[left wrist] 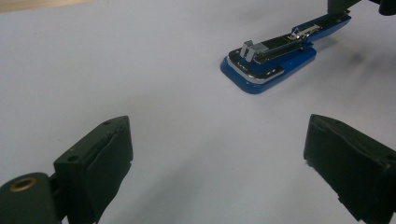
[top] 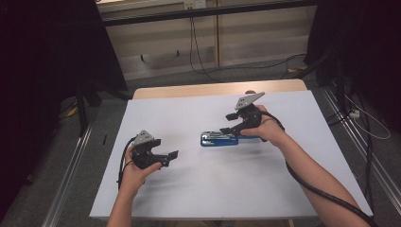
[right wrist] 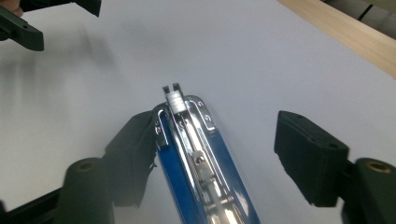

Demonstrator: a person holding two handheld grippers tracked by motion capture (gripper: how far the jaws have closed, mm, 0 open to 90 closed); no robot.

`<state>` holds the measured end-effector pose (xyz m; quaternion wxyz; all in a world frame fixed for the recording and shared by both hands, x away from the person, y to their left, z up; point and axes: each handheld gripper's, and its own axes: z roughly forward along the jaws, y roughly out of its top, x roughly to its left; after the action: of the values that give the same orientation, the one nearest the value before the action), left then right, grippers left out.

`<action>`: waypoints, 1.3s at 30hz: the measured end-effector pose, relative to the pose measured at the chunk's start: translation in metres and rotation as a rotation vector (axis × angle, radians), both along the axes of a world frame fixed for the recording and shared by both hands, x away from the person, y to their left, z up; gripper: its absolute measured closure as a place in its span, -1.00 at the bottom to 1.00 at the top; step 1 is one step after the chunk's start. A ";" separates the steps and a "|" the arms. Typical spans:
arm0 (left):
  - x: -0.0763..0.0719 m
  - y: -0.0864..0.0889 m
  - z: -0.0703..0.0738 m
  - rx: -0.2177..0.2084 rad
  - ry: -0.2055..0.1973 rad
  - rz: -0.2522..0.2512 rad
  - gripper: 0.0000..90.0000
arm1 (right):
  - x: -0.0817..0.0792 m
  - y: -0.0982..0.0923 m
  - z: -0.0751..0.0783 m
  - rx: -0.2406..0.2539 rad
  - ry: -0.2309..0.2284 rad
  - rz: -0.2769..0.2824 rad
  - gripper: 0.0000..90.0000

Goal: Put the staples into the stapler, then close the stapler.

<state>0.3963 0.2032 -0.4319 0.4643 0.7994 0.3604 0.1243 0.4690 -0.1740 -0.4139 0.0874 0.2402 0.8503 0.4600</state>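
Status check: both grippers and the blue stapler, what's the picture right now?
Left hand-held gripper open, idle. Right hand-held gripper open over blue stapler, not gripping. White table otherwise bare.

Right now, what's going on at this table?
A person holds a tool in each hand over a white table. A blue stapler lies flat on the table near the middle. The right tool is at the stapler's end with its jaws open on either side of the stapler, the pads not pressing on it. The left tool sits apart to the left, jaws open and with nothing between them, pointed toward the stapler.
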 end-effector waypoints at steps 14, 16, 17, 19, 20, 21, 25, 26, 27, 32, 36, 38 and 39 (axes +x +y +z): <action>0.000 -0.008 0.000 -0.009 -0.004 -0.012 -0.82 | -0.030 -0.036 -0.001 -0.029 -0.028 -0.143 -0.61; 0.000 -0.010 -0.001 -0.002 -0.001 -0.016 -0.82 | -0.035 -0.042 -0.002 -0.021 -0.028 -0.162 -0.62; 0.000 -0.010 -0.001 0.001 0.001 -0.018 -0.81 | -0.036 -0.045 -0.003 -0.018 -0.029 -0.168 -0.62; -0.001 -0.011 -0.001 0.005 -0.003 -0.017 -0.81 | -0.041 -0.050 -0.004 -0.020 -0.035 -0.184 -0.62; -0.001 -0.012 -0.001 0.003 -0.003 -0.014 -0.81 | -0.043 -0.052 -0.005 -0.022 -0.038 -0.190 -0.62; -0.001 -0.012 -0.001 0.003 -0.002 -0.011 -0.81 | -0.045 -0.055 -0.006 -0.017 -0.037 -0.199 -0.62; -0.001 -0.015 -0.001 -0.003 -0.001 -0.001 -0.81 | -0.056 -0.064 -0.011 0.015 -0.038 -0.230 -0.62; -0.001 -0.016 -0.001 -0.004 -0.005 -0.006 -0.80 | -0.058 -0.066 -0.012 0.008 -0.038 -0.238 -0.61; -0.001 -0.018 -0.001 -0.001 -0.006 -0.007 -0.80 | -0.060 -0.068 -0.013 -0.006 -0.039 -0.243 -0.62; 0.000 -0.024 -0.001 0.009 -0.011 -0.014 -0.80 | -0.067 -0.077 -0.013 0.009 -0.046 -0.273 -0.60; 0.002 -0.026 -0.002 -0.004 -0.011 -0.011 -0.79 | -0.072 -0.082 -0.014 0.003 -0.048 -0.287 -0.57; 0.003 -0.027 -0.003 -0.005 -0.004 -0.009 -0.76 | -0.075 -0.084 -0.015 0.006 -0.049 -0.294 -0.51; 0.004 -0.028 -0.004 -0.005 -0.003 -0.011 -0.73 | -0.076 -0.085 -0.015 -0.004 -0.056 -0.298 -0.47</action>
<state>0.4002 0.1755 -0.4356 0.4675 0.8000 0.3557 0.1223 0.3930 -0.2587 -0.4290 0.1786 0.3506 0.8034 0.4469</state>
